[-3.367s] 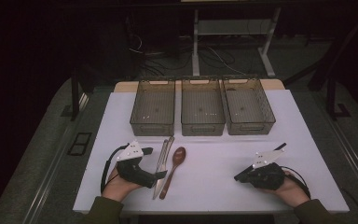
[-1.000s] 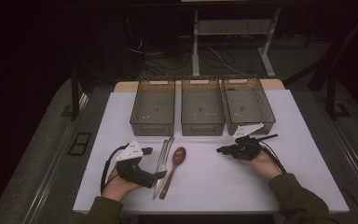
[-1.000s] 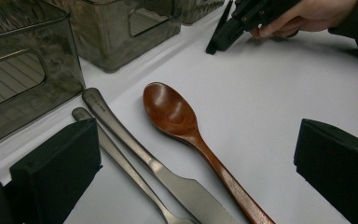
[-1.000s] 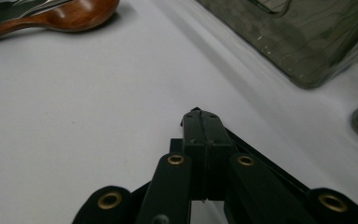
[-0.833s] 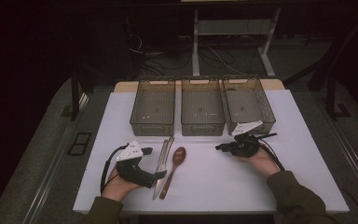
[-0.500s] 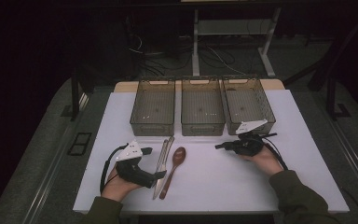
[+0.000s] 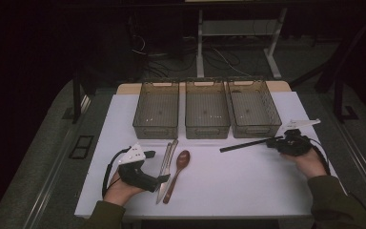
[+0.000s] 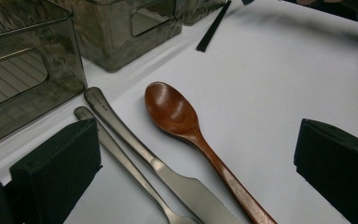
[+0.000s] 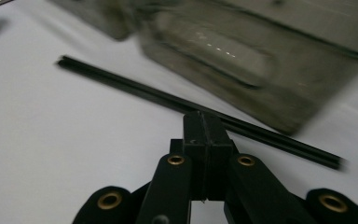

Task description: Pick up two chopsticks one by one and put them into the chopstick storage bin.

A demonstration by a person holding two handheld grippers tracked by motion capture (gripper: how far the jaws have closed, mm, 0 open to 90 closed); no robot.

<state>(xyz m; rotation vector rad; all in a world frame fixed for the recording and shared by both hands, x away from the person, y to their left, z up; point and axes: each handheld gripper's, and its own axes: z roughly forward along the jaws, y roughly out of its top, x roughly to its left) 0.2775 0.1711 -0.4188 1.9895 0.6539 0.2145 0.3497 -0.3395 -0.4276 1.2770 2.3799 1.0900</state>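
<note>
The right gripper (image 7: 277, 141) has its jaws pressed fully together, clamped on a pair of black chopsticks (image 7: 246, 144) that stretch across the white table (image 7: 248, 186) just in front of the middle bin (image 7: 207, 110) and right bin (image 7: 254, 109). The left gripper (image 7: 158, 167) rests with its jaws wide apart and empty, just beside a knife (image 8: 168, 175), a fork (image 8: 121, 158) and a wooden spoon (image 8: 182, 116).

Chopsticks (image 7: 245, 144) lie before three bins (image 7: 206, 110), right of spoon (image 7: 176, 173).
</note>
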